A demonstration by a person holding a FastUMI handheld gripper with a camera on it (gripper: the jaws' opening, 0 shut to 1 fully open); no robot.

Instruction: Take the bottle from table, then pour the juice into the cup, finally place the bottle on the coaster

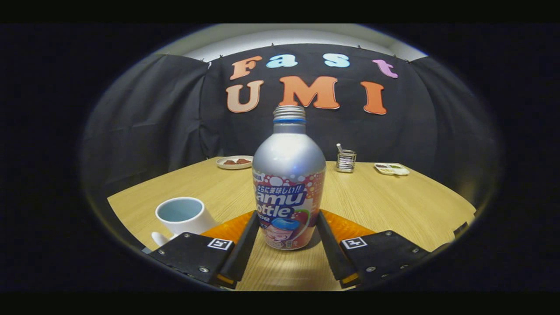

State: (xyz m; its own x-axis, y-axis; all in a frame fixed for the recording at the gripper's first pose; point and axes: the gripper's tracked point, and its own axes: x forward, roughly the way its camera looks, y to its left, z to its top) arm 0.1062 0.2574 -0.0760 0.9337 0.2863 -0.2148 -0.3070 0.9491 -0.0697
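Tongs (pixel 287 227) flanking rounded aluminium bottle (pixel 288 175), glossy ceramic cup (pixel 181 215)

Black gripper (pixel 288 227) blocks bear screws, square markers.

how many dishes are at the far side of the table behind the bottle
2. A round plate with brown pieces sits beyond the bottle on the cup's side. A pale tray lies opposite, past the wire holder. The bottle could hide more.
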